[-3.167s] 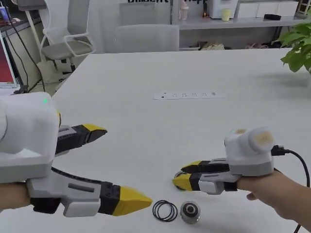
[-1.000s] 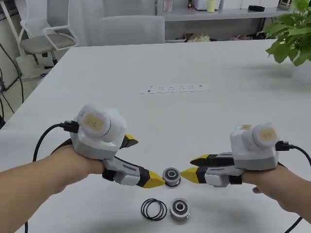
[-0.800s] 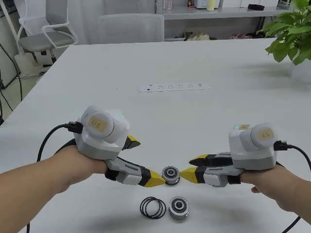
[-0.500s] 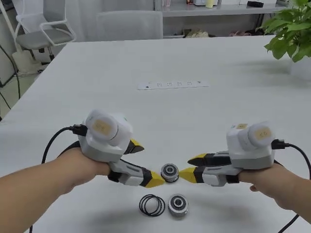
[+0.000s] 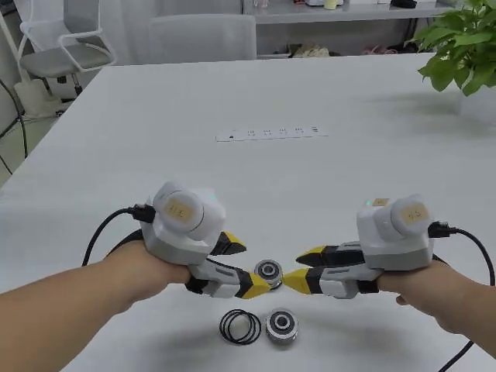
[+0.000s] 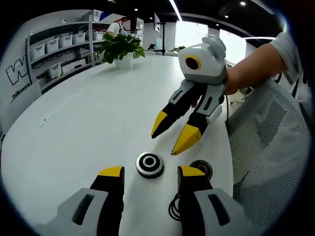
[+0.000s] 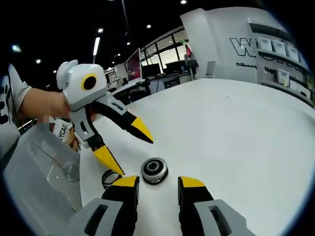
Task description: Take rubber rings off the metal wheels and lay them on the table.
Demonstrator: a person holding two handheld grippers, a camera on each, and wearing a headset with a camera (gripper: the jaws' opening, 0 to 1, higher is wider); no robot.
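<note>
1. The metal wheel (image 5: 268,270) lay flat on the tabletop (image 5: 232,178), between the two sets of tips. Its dark rim suggested it was not yet stripped.
2. The left tongs (image 6: 151,172) were released, jaws spread, not touching the wheel. The right tongs (image 7: 157,182) were also released, gripping nothing.
3. Loose rubber rings (image 5: 240,326) lay beside a second wheel (image 5: 281,325), nearer the person.
4. Advice: pin the wheel with one pair, catch one ring's edge with the other, and peel slowly. The wheel would likely skid.
</note>
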